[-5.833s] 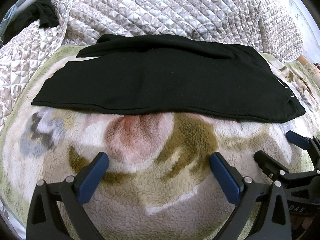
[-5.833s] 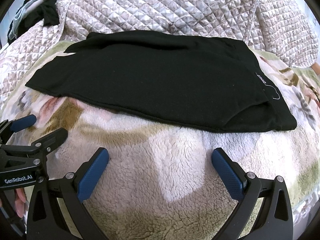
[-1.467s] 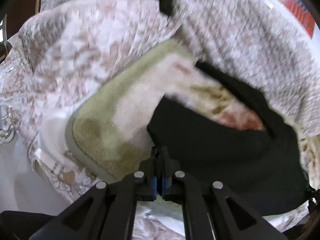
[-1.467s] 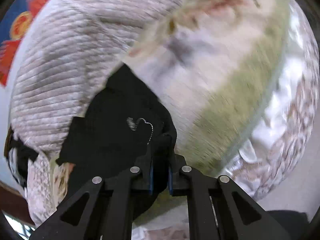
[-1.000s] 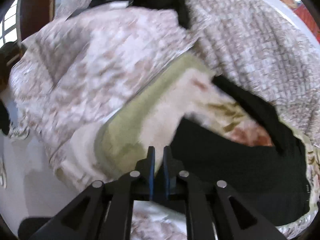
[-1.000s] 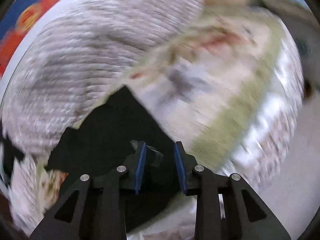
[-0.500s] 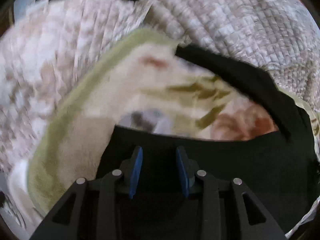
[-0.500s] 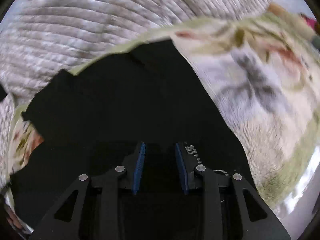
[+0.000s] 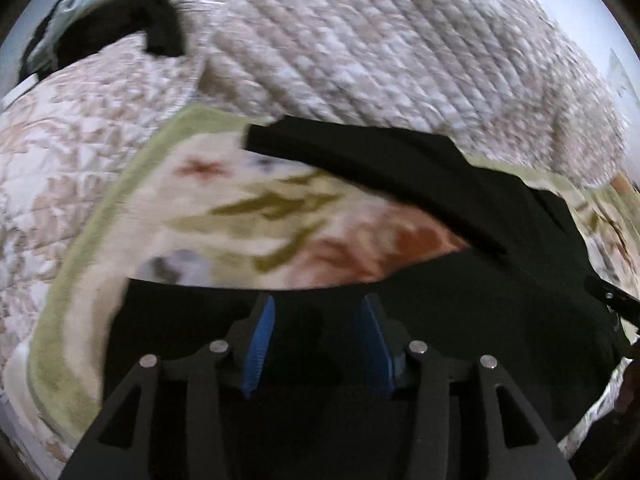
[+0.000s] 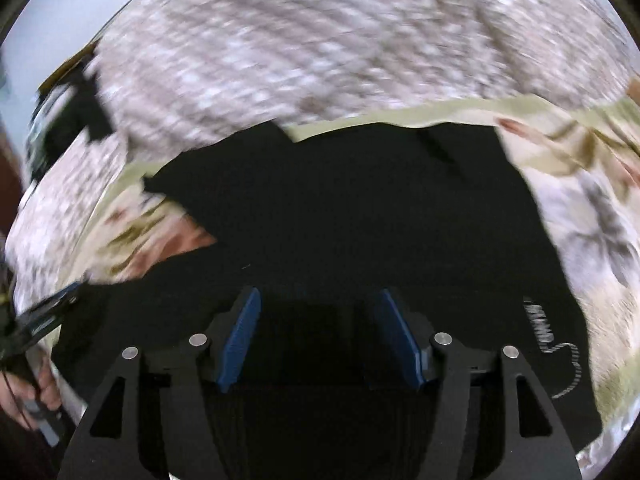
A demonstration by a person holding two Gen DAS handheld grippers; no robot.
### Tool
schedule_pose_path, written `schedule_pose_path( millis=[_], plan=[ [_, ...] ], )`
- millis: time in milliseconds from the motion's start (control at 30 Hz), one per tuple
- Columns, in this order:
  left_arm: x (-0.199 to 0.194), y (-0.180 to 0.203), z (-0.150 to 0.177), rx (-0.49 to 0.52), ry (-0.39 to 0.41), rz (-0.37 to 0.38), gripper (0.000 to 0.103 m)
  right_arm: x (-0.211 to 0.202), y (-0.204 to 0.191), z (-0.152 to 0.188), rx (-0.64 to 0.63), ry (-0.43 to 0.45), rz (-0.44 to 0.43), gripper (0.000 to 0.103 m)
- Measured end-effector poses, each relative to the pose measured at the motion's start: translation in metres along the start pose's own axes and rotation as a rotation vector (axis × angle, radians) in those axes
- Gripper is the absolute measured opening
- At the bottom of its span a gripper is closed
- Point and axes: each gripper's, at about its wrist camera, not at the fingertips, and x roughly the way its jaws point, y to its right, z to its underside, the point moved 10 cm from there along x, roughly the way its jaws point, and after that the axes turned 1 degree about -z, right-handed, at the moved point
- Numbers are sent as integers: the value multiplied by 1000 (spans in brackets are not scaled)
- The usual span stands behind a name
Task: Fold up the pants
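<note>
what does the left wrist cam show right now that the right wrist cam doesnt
Only the left wrist view shows the far trouser leg stretching away on its own, with a wide patch of floral fleece blanket bare between it and the near fabric.

Only the right wrist view shows the white printed logo on the pants and the person's hand at the lower left edge.

Both show the black pants, the quilted cover behind, dark clothes piled at the upper left, and an open gripper, left gripper and right gripper, over the near fabric.
</note>
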Motion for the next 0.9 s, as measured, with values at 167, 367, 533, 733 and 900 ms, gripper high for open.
schedule_pose_path(
  millis=[167,367,533,733,900],
  plan=[
    [1,23,3,57,-10,34,49,9,-22,4,-69,-40,-39,62],
    [4,30,-5,98,-17,25,50,13,-20,0,-82,-73,-29,62],
    [15,35,-18,123,-59,56,50,22,-18,-12,-97,-109,-45,62],
    [44,36,-65,177,-68,61,50,45,0,-46,-156,-135,-25,62],
    [86,47,-121,183,-63,93,63,67,19,-89,-212,-132,-38,67]
  ],
)
